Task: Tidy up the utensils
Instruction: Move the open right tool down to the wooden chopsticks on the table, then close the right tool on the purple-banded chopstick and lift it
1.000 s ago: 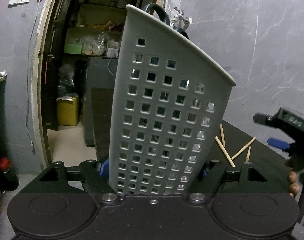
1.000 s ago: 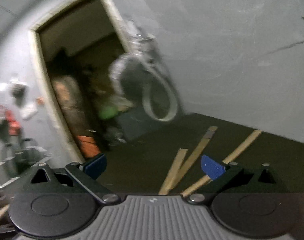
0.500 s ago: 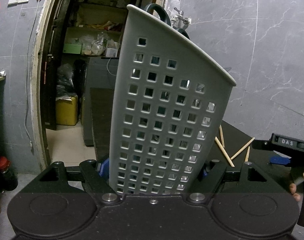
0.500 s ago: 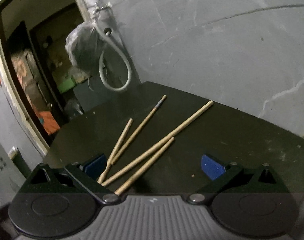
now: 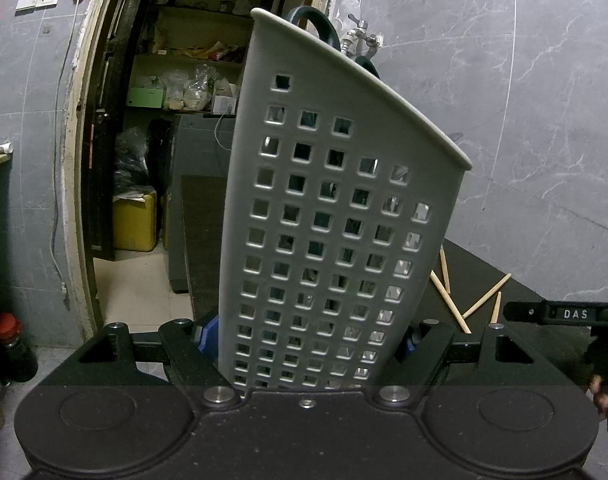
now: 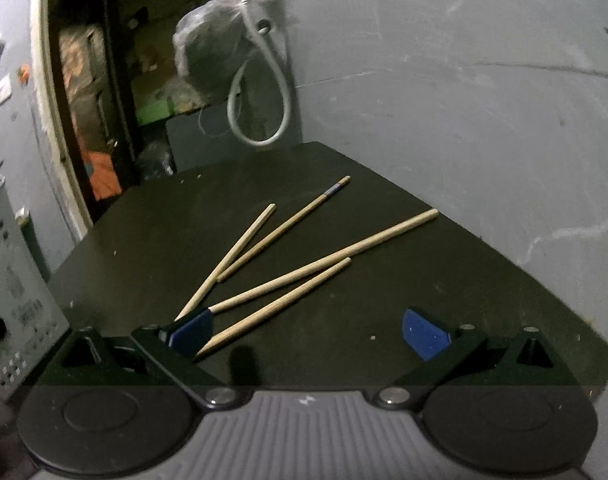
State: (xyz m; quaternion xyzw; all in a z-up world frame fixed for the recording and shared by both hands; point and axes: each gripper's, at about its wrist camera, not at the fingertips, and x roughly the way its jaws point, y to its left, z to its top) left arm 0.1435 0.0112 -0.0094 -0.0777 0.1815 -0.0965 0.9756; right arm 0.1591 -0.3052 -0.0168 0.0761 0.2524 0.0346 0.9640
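Since a second ago the right gripper has swung down over the chopsticks, jaws apart, sticks fanning toward one o'clock. Left gripper clamps the utensil holder. Next: close on one stick.

Grey marbled wall, open doorway

The dark tabletop lies bare right of the four pale wooden chopsticks. The grey tiled wall closes behind; the tall perforated grey plastic holder blocks the left, seemingly upright.
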